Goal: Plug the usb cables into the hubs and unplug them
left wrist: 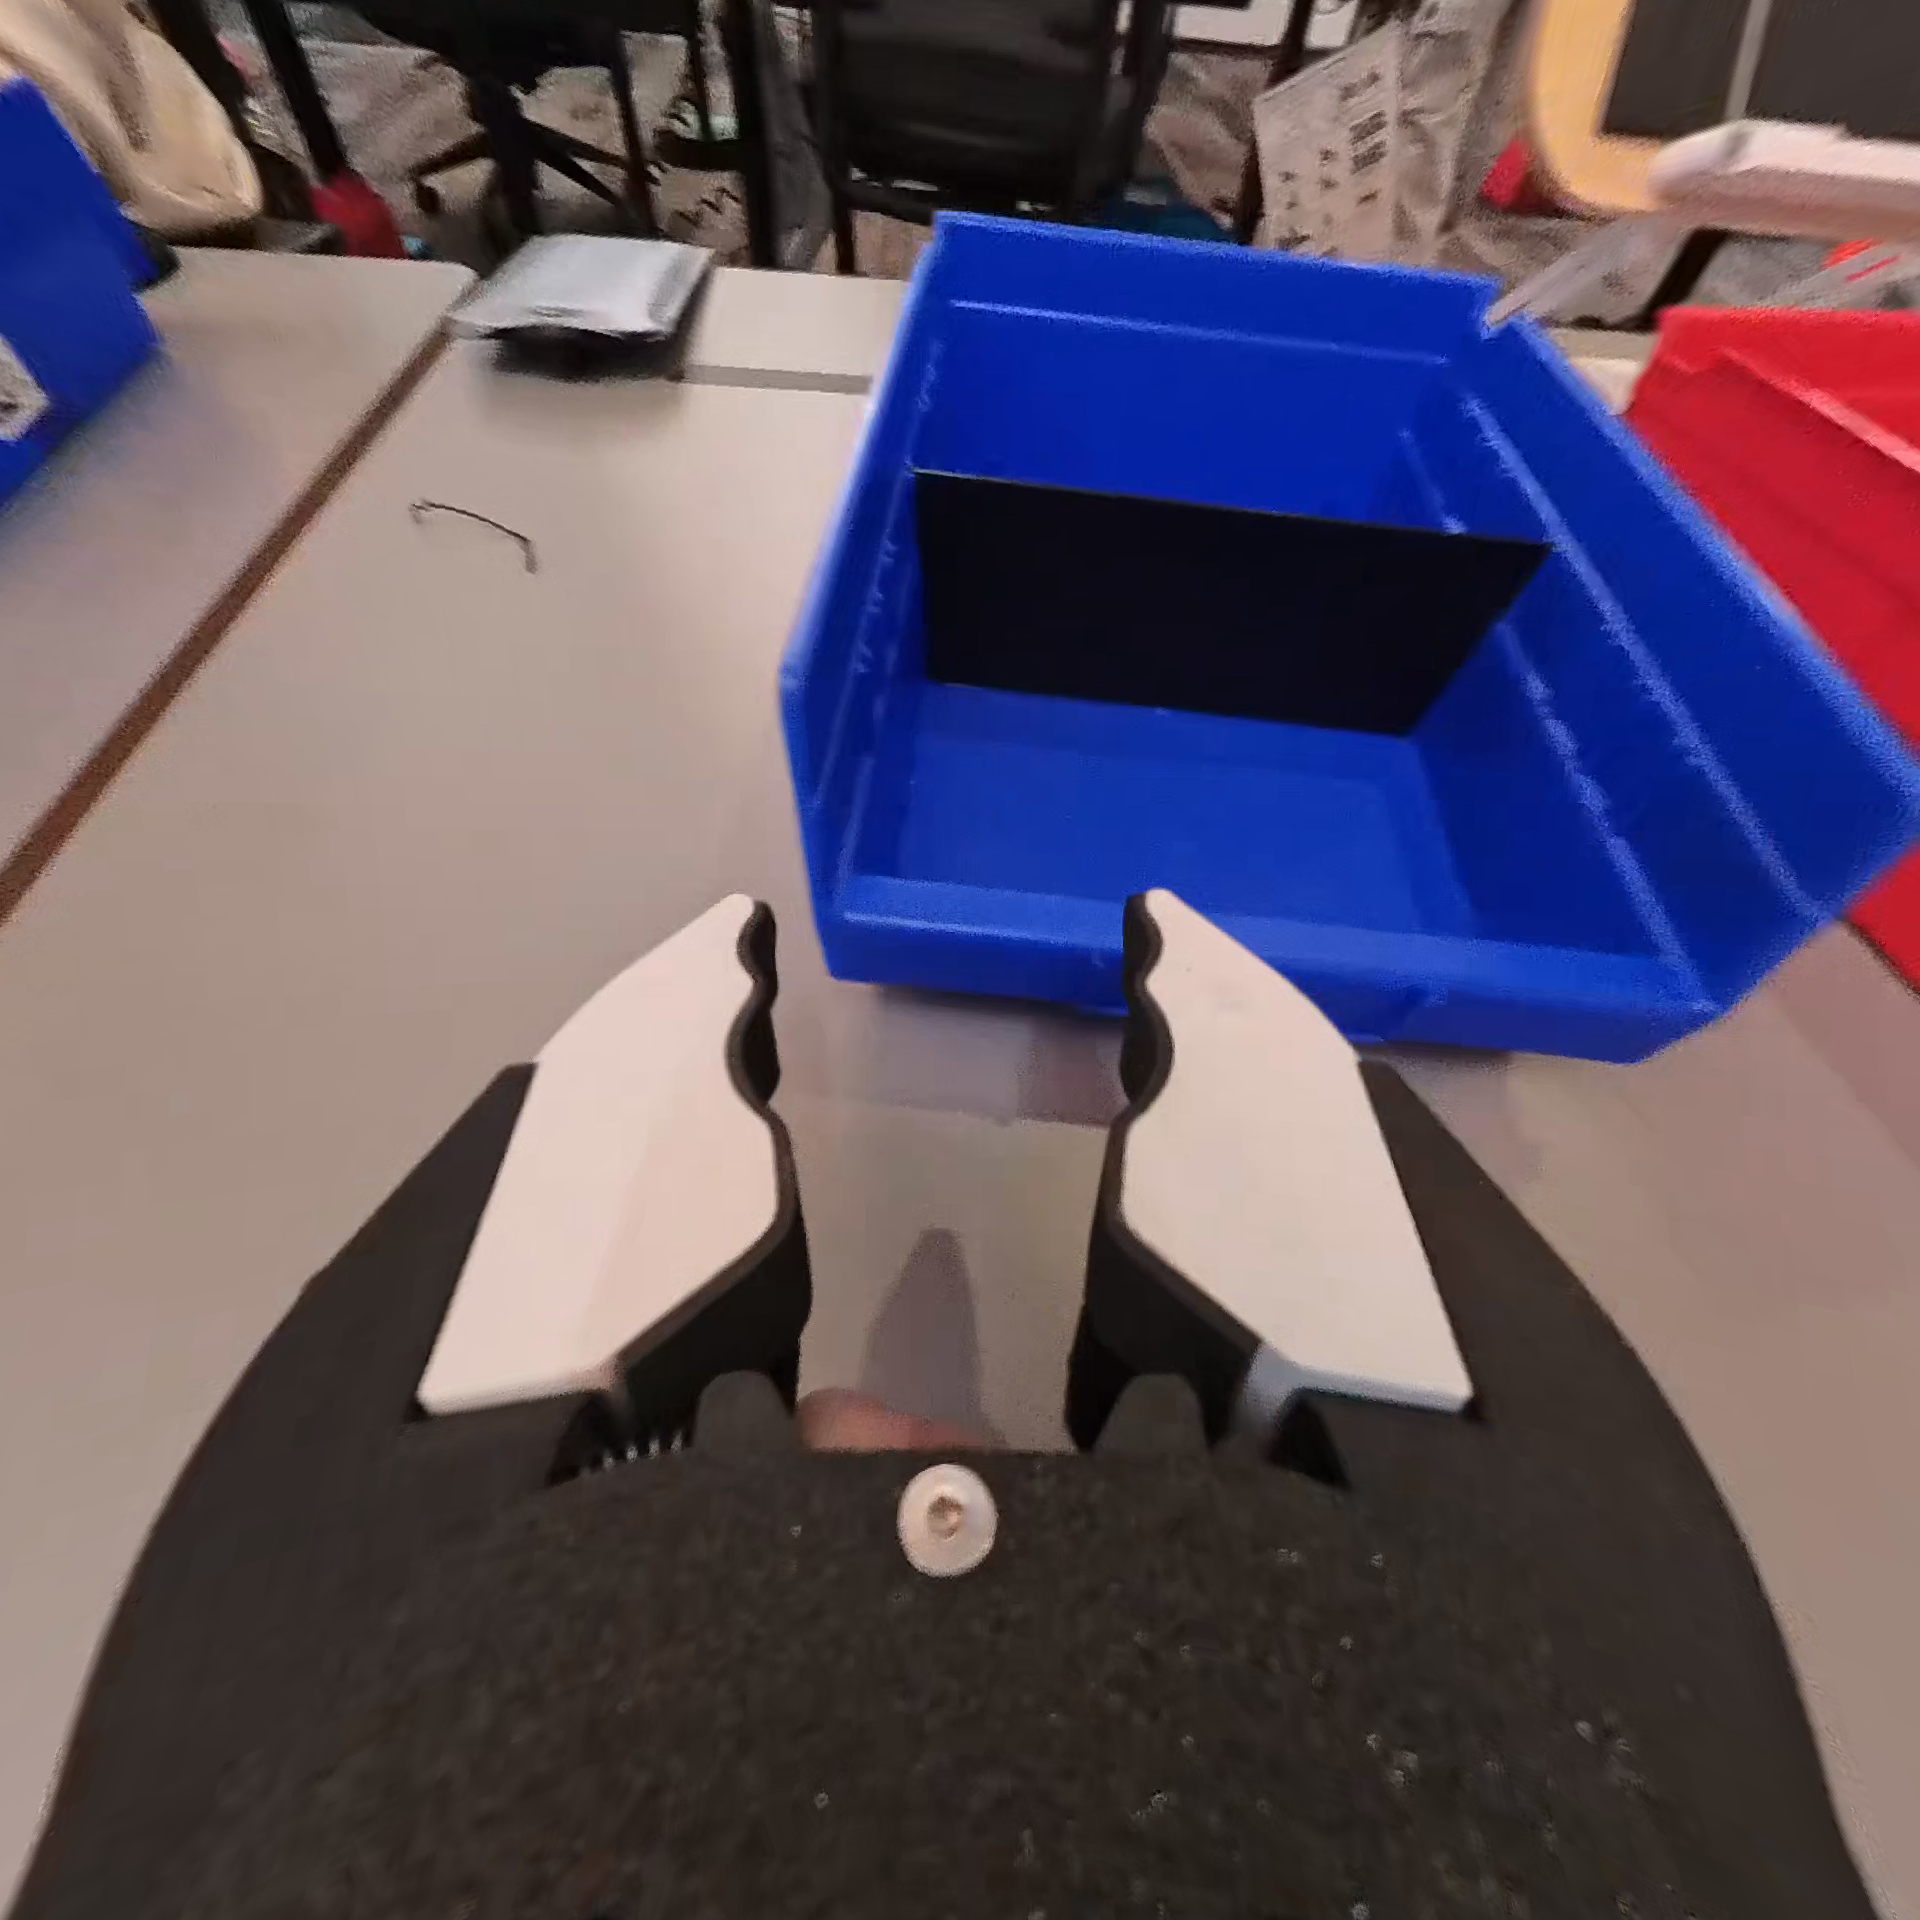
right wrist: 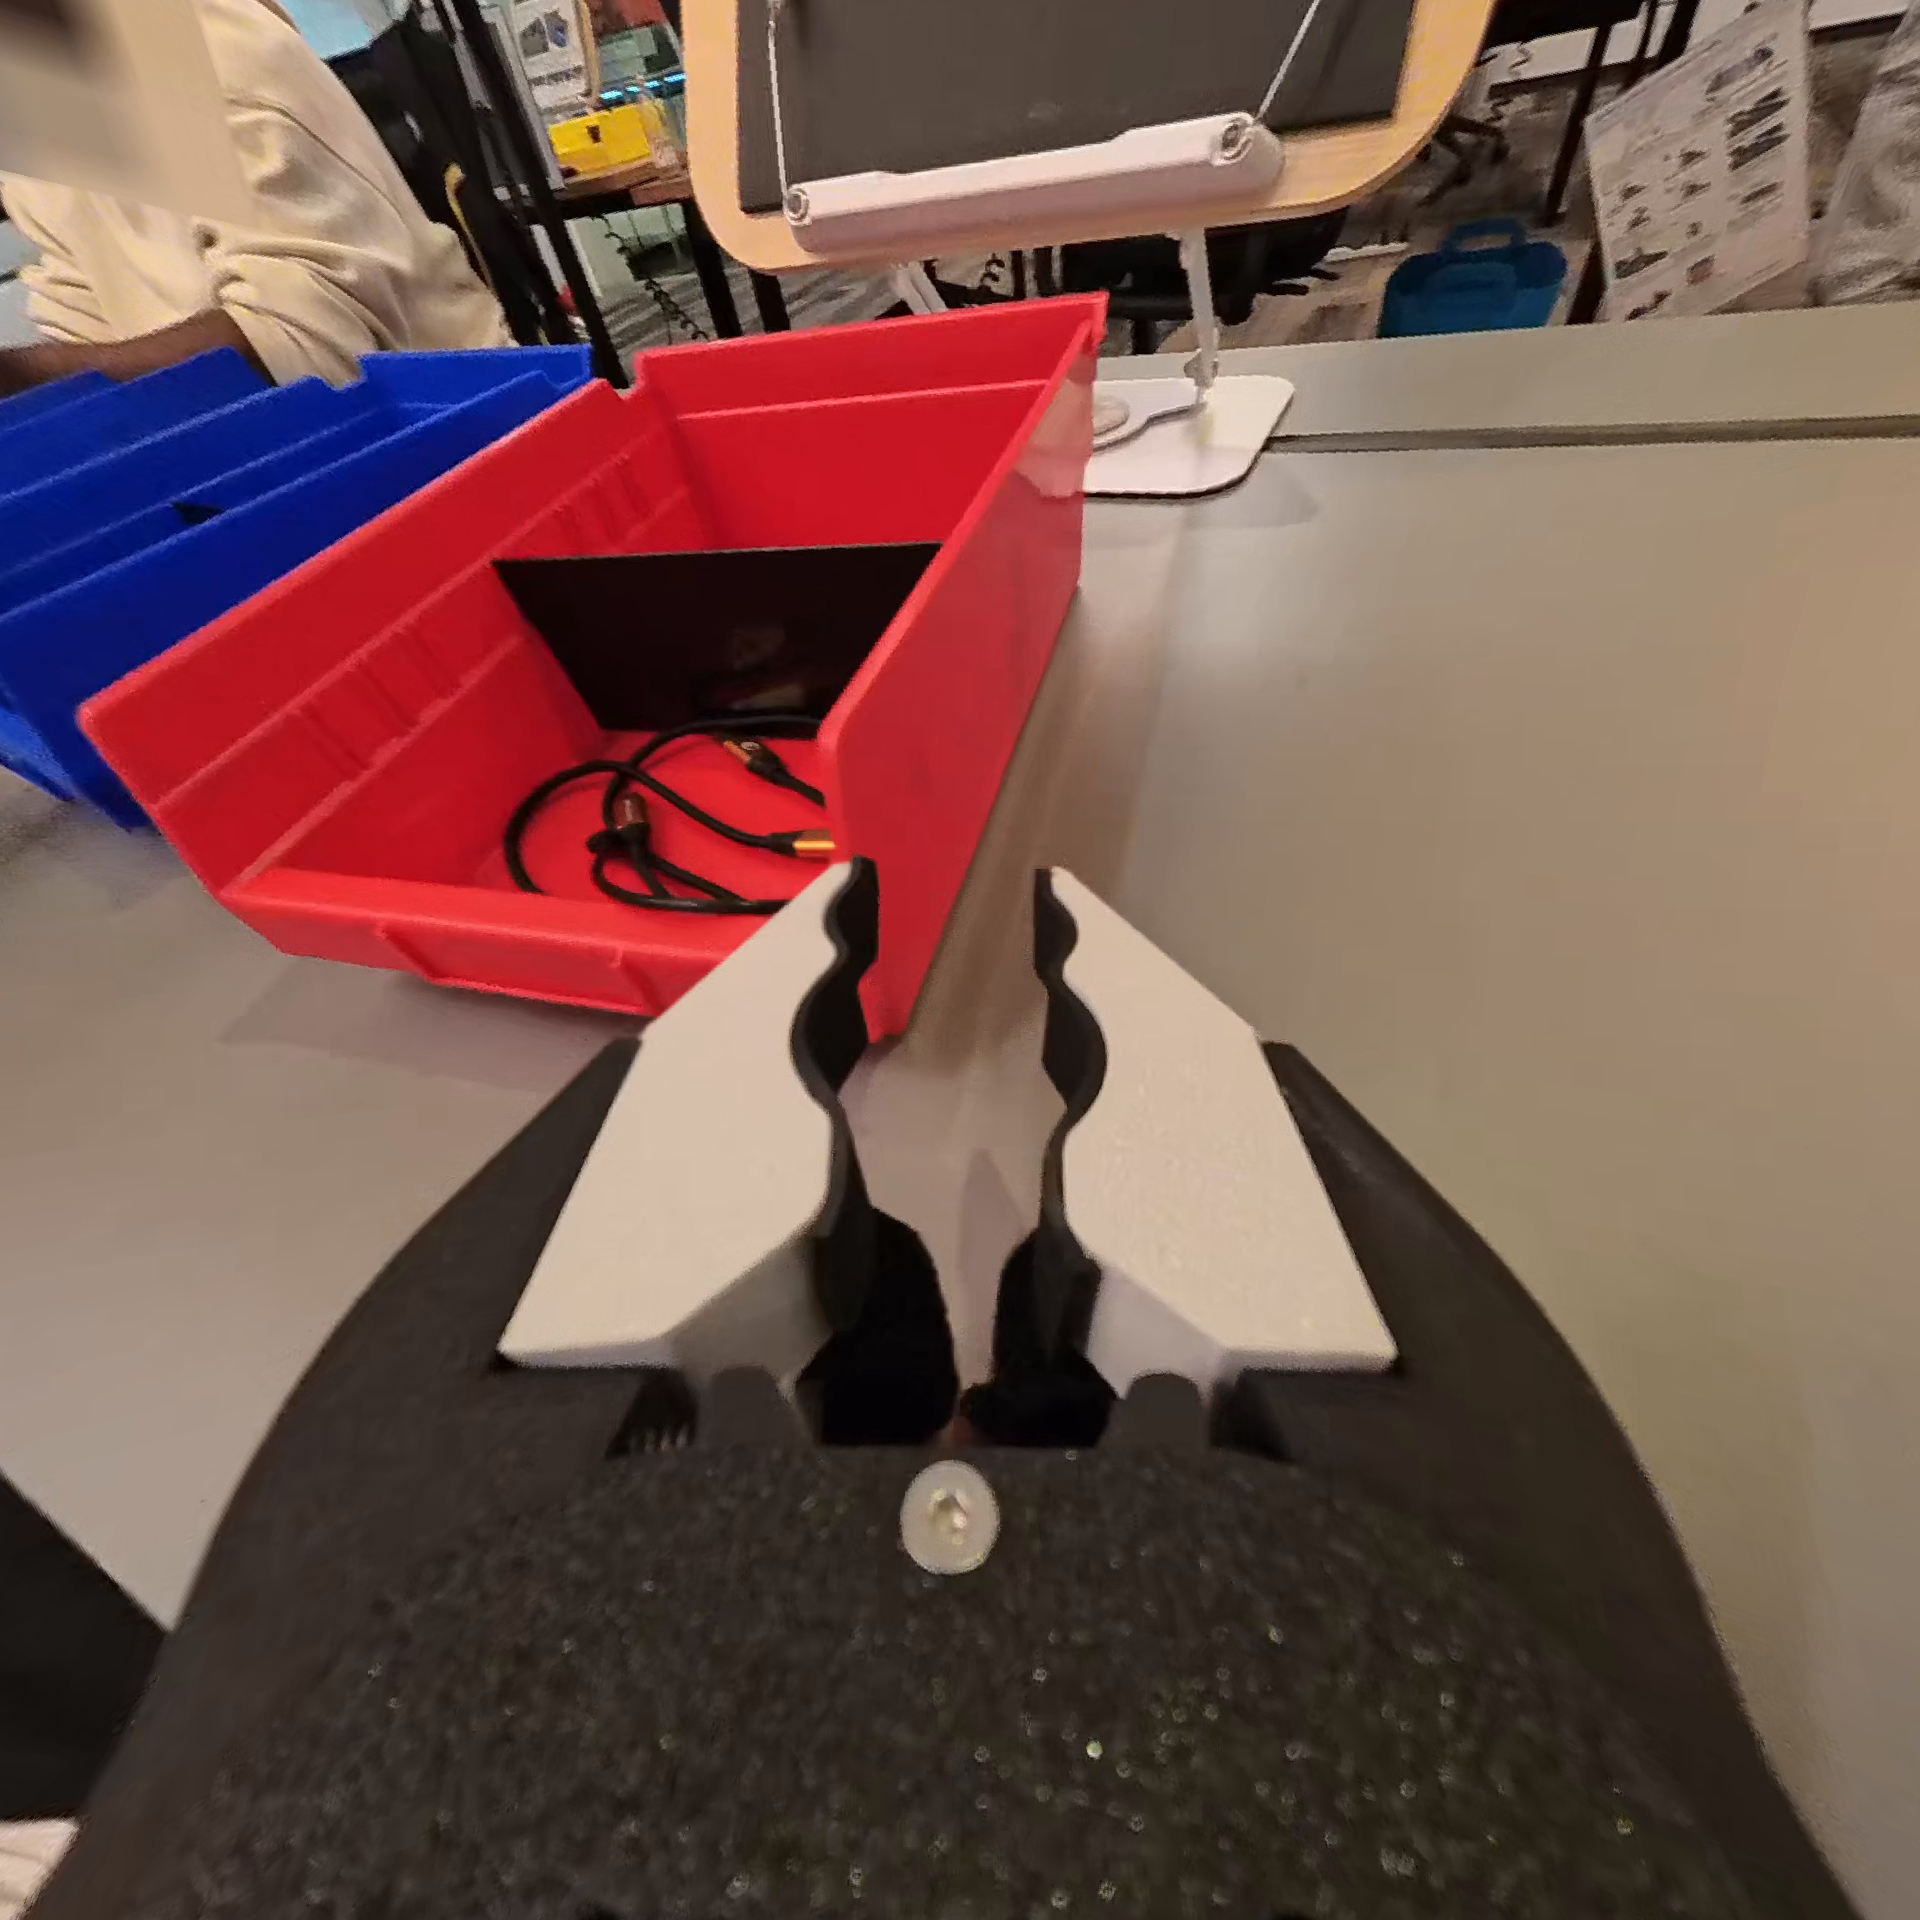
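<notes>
Two storage bins stand side by side on the grey worktop (left wrist: 416, 831): one blue bin (left wrist: 1299, 665) and one red bin (right wrist: 623, 665), each with one black divider. A single coiled black cable (right wrist: 665, 831) lies in the red bin's front compartment. The left gripper (left wrist: 948, 914) hovers before the blue bin, fingers spread, empty. The right gripper (right wrist: 951, 883) sits at the red bin's right front corner, fingers parted, grasping nothing.
</notes>
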A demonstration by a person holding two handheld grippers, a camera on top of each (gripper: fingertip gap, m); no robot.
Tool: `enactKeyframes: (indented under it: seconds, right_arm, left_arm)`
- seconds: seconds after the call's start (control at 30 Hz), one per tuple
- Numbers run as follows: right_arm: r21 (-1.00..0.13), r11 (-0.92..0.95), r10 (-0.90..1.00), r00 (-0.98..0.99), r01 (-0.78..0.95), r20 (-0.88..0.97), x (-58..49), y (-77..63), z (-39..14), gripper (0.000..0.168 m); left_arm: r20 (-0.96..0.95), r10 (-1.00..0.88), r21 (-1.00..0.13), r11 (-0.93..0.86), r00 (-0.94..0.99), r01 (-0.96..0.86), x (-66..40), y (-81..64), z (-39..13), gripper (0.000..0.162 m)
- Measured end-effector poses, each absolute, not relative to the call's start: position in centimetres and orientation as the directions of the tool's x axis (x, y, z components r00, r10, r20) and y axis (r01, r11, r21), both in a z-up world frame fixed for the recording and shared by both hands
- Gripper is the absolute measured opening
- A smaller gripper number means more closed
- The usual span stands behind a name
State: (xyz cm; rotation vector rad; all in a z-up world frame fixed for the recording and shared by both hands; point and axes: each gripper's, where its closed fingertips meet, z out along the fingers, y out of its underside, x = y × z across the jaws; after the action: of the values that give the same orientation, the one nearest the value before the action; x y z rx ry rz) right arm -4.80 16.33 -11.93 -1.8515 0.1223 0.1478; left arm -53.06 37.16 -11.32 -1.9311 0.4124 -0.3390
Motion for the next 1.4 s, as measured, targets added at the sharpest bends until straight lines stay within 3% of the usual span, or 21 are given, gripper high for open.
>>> enactKeyframes:
  seconds: [0.1,0.27,0.4,0.53,0.8,0.9,0.97,1.1,1.2,1.33,1.4]
  right_arm:
    - [-0.950,-0.289,-0.030,0.993,-0.116,-0.112,-4.4,15.1,-12.2,0.027]
    - [-0.965,-0.251,-0.065,0.996,-0.072,-0.057,-3.7,12.9,-11.4,0.026]
    - [-0.970,-0.241,-0.025,1.000,-0.016,-0.011,-4.9,12.5,-11.0,0.026]
    - [-0.976,-0.217,0.081,0.997,0.004,-0.014,-9.9,12.7,-10.3,0.026]
    - [-0.956,-0.281,0.485,0.872,0.080,-0.070,-30.6,15.2,-10.3,0.029]
    - [-0.944,-0.329,0.391,0.913,0.019,-0.118,-32.7,19.1,-10.4,0.044]
    - [-0.938,-0.348,0.291,0.952,0.011,-0.097,-32.8,21.7,-11.1,0.046]
    - [-0.905,-0.421,0.136,0.991,0.063,0.005,-32.5,24.4,-13.9,0.035]
    - [-0.911,-0.408,0.089,0.995,0.068,0.035,-31.7,24.9,-13.9,0.004]
    - [-0.913,-0.405,0.102,0.995,0.040,-0.001,-31.7,24.9,-13.1,0.001]
    - [-0.935,-0.352,0.118,0.993,0.052,0.011,-32.1,24.3,-11.0,0.002]
  left_arm:
    - [-0.007,-0.401,-0.929,-0.335,0.916,-0.154,-53.5,39.5,-11.3,0.059]
    - [0.127,-0.367,-0.922,-0.386,0.921,-0.027,-54.1,43.4,-12.0,0.048]
    - [0.186,-0.481,-0.886,-0.458,0.856,-0.065,-52.1,43.1,-14.0,0.005]
    - [0.092,-0.468,-0.866,-0.473,0.879,-0.161,-51.3,41.4,-14.2,0.003]
    - [0.043,-0.401,-0.807,-0.554,0.915,-0.205,-49.3,33.9,-14.4,0.005]
    - [-0.029,-0.388,-0.806,-0.536,0.921,-0.252,-49.6,30.9,-14.5,0.004]
    - [-0.070,-0.402,-0.813,-0.507,0.913,-0.286,-49.6,28.9,-14.5,0.005]
    - [-0.156,-0.405,-0.816,-0.461,0.901,-0.349,-50.0,25.7,-14.5,0.006]
    - [-0.170,-0.379,-0.818,-0.460,0.910,-0.345,-50.7,24.3,-14.4,0.006]
    - [-0.111,-0.397,-0.855,-0.430,0.911,-0.291,-50.6,22.7,-13.5,0.009]
    - [-0.203,-0.367,-0.875,-0.348,0.908,-0.337,-51.0,21.8,-11.5,0.007]
